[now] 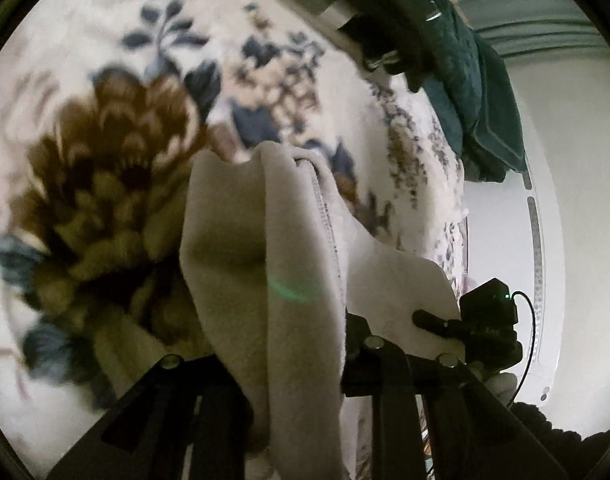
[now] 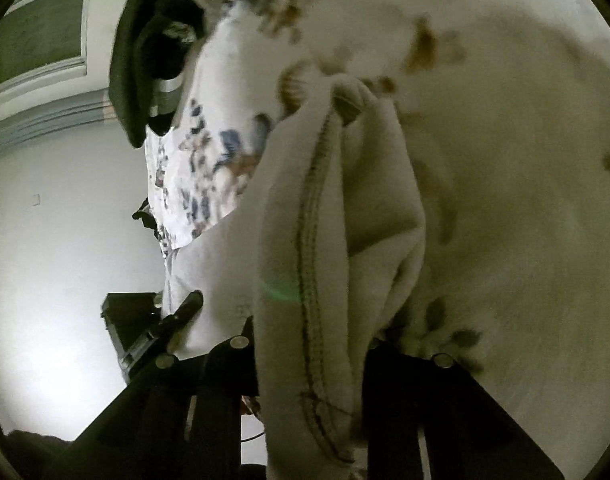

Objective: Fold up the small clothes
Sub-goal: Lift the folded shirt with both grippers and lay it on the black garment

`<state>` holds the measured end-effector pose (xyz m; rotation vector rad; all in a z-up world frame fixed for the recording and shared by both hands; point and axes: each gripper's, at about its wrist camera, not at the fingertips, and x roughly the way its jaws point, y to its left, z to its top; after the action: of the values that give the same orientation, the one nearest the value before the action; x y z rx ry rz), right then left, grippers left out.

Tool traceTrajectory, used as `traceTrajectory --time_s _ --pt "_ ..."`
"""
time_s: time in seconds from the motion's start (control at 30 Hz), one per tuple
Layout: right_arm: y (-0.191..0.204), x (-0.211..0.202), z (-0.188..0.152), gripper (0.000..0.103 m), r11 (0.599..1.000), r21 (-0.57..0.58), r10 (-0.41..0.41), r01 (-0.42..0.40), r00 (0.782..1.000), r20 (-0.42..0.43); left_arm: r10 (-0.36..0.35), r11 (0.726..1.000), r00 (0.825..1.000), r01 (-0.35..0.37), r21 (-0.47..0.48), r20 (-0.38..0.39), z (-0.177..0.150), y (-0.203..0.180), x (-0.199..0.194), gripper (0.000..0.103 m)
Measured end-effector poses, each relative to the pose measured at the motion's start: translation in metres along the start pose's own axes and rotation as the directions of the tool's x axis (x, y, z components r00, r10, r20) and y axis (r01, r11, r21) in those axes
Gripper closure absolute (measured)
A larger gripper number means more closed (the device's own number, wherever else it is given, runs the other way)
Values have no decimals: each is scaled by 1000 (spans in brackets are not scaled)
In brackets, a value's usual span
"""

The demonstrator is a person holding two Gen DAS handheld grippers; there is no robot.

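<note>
A small cream-white garment [image 1: 265, 264] with a stitched hem hangs bunched between the jaws of my left gripper [image 1: 293, 364], which is shut on it. It is lifted above a floral blanket [image 1: 105, 168]. My right gripper [image 1: 445, 326] shows at the lower right of the left wrist view, pinching another edge of the same garment. In the right wrist view the garment [image 2: 337, 240] runs up between the jaws of my right gripper [image 2: 305, 352], shut on it, and my left gripper [image 2: 185, 308] holds its far edge at the lower left.
The blanket [image 2: 505, 200] with brown and blue flowers covers the surface below. A dark teal cloth [image 1: 477, 104] hangs at the upper right over a dark rail. A white wall [image 2: 57, 208] and a window frame [image 2: 37, 28] lie beyond.
</note>
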<state>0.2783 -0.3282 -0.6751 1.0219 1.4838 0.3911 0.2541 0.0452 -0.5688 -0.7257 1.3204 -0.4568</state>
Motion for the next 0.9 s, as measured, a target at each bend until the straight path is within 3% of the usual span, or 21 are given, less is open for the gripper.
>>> traceTrajectory --time_s 0.17,0.33,0.53,0.7,0.8,0.9 --pt "59 -17 6 84 999 -50 15 -14 1000 21 -5 1000 999 5 8 39 31 -25 -42 87" --pt "133 -36 42 84 991 -135 17 -8 998 63 -1 999 996 -4 52 93 102 -59 -70 87" --pt "219 -40 136 84 977 -211 22 10 988 150 6 992 983 -29 124 182 222 -96 -74 86" --pt "274 -16 242 84 969 -243 5 46 979 205 44 980 971 -87 177 233 334 -105 -58 86" --pt "294 7 296 84 965 -249 -29 85 975 220 76 974 969 -123 192 235 380 -95 -42 85" --pt "305 31 329 84 957 -247 -97 154 969 229 168 960 968 -204 192 189 417 -79 -13 82"
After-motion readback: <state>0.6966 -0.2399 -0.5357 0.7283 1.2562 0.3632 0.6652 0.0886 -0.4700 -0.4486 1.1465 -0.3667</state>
